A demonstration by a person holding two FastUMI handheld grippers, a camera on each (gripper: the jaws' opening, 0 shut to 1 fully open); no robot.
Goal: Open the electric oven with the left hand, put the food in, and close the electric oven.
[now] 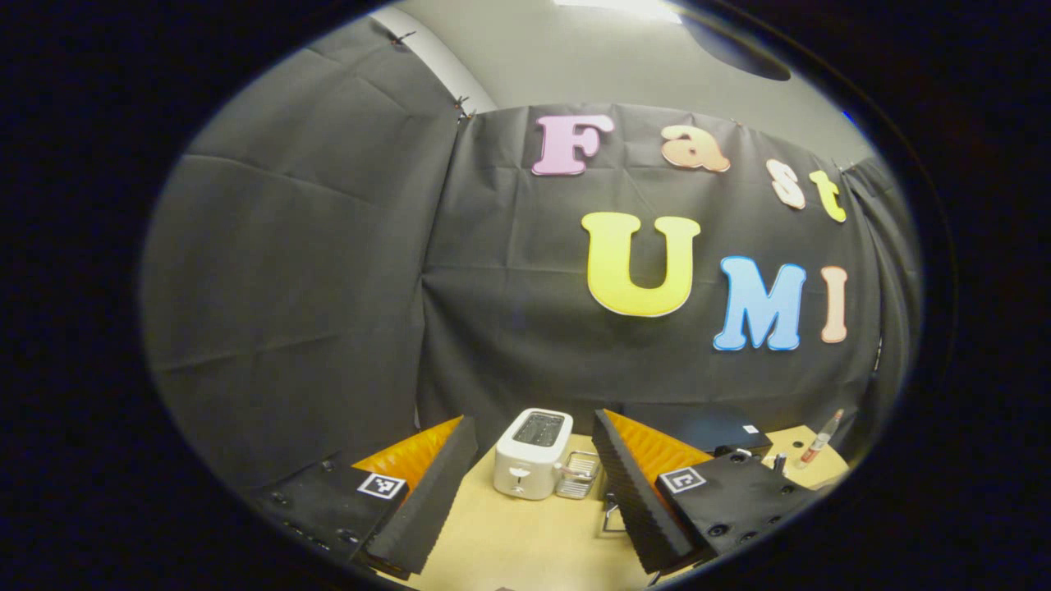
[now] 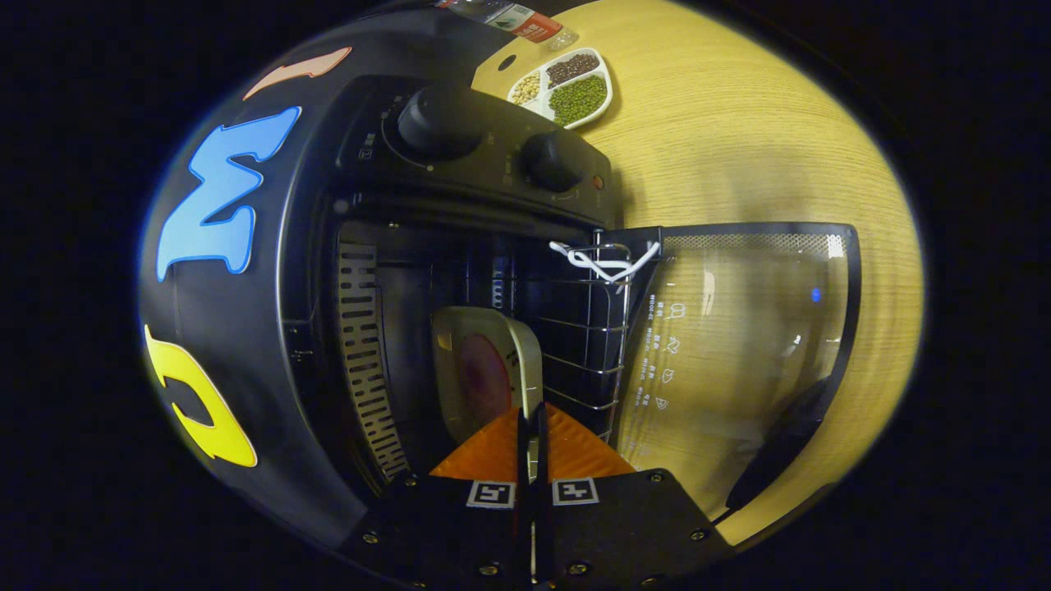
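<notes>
Table: the pale wooden tabletop (image 2: pixel 739 148) carries everything; in my right gripper view it runs behind and beside the oven.
Oven: the black electric oven (image 2: pixel 271 271) with two round black knobs on its control panel stands with its cavity facing my right tongs; the view is rolled sideways, so the panel sits at the top.
Door: the oven's glass door with black frame (image 2: pixel 739 328) is swung fully open, lying flat out over the table to the right of the cavity.
Rack: a wire rack (image 2: pixel 591 328) sits inside the cavity, at the door side.
Food: a cream-coloured plate with something dark red on it (image 2: pixel 480 373) is inside the cavity, straight ahead of my right tongs, beside the rack.
Right tongs: my right gripper (image 2: pixel 532 427) is closed on the plate's rim, both fingers pressing on its edge.
Left tongs: my left gripper (image 1: pixel 534 484) hangs wide open with nothing between the fingers, pointing at the booth wall.
Toaster: a white two-slot toaster (image 1: pixel 532 453) stands on the table between my left fingers, farther off.
Dish: a white divided dish of beans and grains (image 2: pixel 566 86) lies past the oven's panel.
</notes>
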